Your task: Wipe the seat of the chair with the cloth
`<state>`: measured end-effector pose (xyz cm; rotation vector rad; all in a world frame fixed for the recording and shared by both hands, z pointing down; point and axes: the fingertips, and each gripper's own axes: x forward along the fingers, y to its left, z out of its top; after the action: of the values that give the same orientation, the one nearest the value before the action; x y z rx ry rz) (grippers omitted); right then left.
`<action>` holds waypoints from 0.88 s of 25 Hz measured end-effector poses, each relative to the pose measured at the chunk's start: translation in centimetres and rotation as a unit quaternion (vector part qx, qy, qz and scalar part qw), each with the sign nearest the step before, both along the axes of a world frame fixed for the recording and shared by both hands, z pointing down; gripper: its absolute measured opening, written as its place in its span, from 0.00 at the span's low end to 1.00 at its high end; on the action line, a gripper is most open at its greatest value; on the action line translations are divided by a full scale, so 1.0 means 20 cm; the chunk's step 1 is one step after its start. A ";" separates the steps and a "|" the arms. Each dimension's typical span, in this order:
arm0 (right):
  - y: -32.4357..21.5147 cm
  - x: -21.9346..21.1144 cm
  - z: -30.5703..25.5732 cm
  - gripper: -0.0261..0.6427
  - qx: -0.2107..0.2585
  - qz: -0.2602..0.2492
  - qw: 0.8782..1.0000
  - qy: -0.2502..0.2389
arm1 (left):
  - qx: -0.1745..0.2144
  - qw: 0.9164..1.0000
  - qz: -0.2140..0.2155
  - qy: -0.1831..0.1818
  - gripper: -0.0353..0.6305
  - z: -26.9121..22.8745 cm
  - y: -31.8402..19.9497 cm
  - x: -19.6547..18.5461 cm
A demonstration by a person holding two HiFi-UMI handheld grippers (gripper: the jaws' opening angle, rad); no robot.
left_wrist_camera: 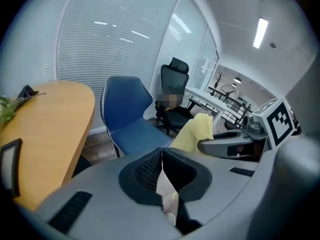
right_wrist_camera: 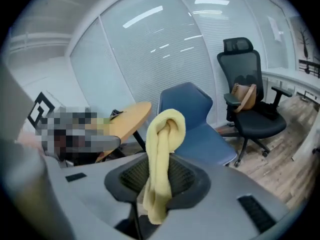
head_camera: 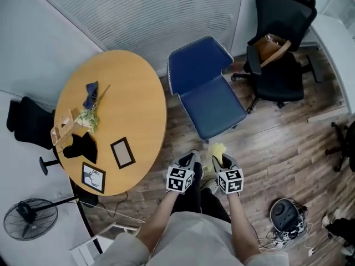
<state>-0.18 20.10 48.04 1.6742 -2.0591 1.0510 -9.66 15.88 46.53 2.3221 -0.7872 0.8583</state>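
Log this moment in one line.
stage: pre-wipe | right gripper: shut on yellow cloth | left gripper: shut, empty | blue chair seat: ahead, cloth not touching

readable text: none; framed print (head_camera: 93,177) on table (head_camera: 133,87): seemingly too small

The blue chair (head_camera: 213,108) is open from the front across bare floor (head_camera: 266,148). The round surface (head_camera: 119,101) stands close beside it, and a black office chair (head_camera: 277,71) stands near its other side.

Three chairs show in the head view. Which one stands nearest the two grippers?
The blue chair, its bare seat just ahead. The black office chair holding a brown bag stands farther right; the other black chair sits beyond the round table.
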 end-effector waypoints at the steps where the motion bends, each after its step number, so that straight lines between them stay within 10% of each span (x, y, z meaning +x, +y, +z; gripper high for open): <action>1: -0.01 0.03 -0.06 0.19 0.010 0.007 1.000 0.002 | 0.008 1.000 -0.005 0.008 0.10 -0.04 0.00 0.02; 22: 0.35 0.00 -0.54 0.19 0.079 0.072 0.994 -0.019 | 0.100 0.993 -0.025 0.052 0.10 -0.59 0.18 0.02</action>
<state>-0.21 27.10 37.14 1.9187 -2.1225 0.9929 -9.26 19.55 34.76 2.4864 -0.9185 0.6558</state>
